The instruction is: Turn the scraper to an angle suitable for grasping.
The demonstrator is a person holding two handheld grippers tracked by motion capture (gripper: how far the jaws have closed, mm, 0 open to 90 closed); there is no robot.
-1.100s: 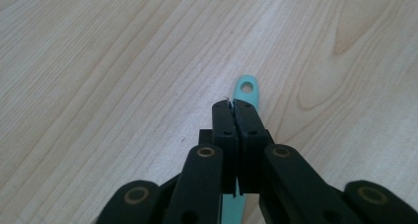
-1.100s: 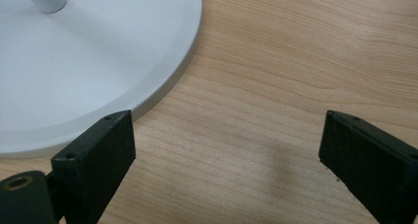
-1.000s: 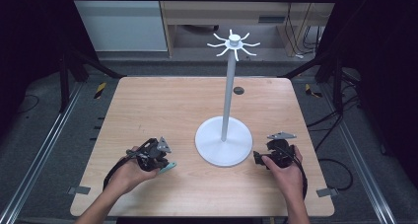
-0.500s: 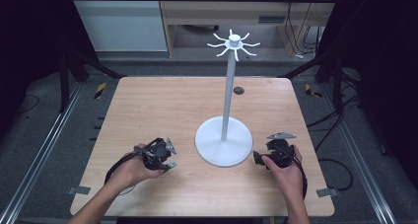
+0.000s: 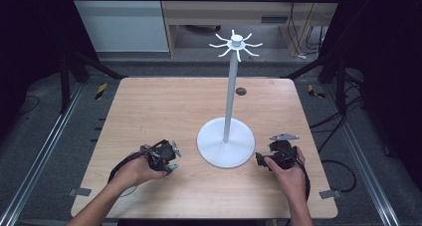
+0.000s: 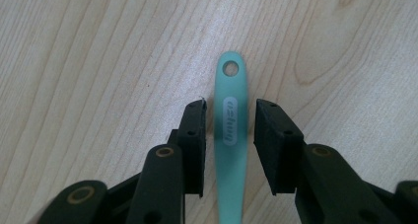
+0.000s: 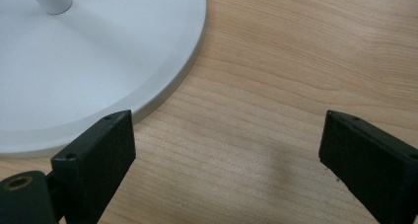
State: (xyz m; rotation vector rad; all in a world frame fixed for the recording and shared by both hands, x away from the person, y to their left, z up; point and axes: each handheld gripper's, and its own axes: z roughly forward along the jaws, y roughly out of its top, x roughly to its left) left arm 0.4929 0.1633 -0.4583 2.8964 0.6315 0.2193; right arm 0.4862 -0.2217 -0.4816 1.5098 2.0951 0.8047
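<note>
A teal utensil handle (image 6: 231, 130) with a hanging hole at its tip lies flat on the wooden table (image 5: 164, 111). My left gripper (image 6: 229, 108) is open and straddles it, one jaw on each side with a thin gap to each. In the high view the left gripper (image 5: 166, 159) is held low at the front left, with a bit of teal (image 5: 169, 169) showing under it. A white stand (image 5: 226, 146) with a round base, a tall pole and spoke hooks (image 5: 236, 42) at the top stands mid-table. My right gripper (image 7: 226, 120) is wide open over bare wood beside the base (image 7: 98, 71).
The right gripper (image 5: 261, 160) sits close to the base's right rim in the high view. A small dark hole (image 5: 241, 91) marks the table behind the stand. Black cables trail from both grippers. Metal rails and floor surround the table.
My left gripper has slid a little to the right, closer over the teal handle. The right gripper and the stand have stayed put.
</note>
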